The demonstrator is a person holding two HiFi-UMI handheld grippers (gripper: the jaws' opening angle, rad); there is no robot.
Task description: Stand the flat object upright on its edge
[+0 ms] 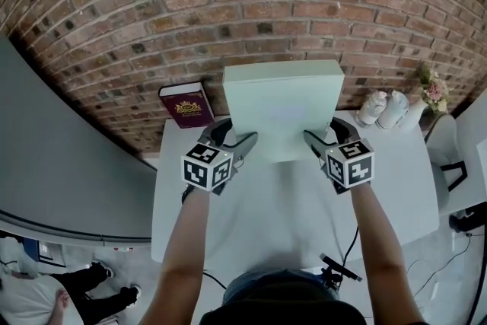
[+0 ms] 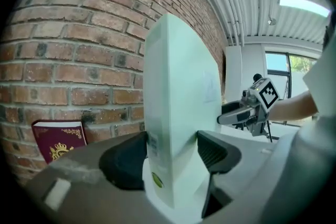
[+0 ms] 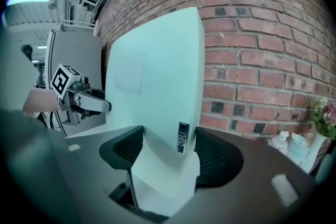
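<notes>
- The flat box stands close to upright on the tabletop, just in front of the brick wall, between the two grippers.
- The left gripper has its fingers closed on the box's left end, low down. The right gripper clamps the right end likewise, its fingers spread wide by the box's thickness.
- Make sure the lower edge sits flat along its whole length before letting go.
- Ease both grips off together, since one side freed first could twist or tip the box.
- Draw the fingers out sideways, clear of the maroon book and the figurines.
</notes>
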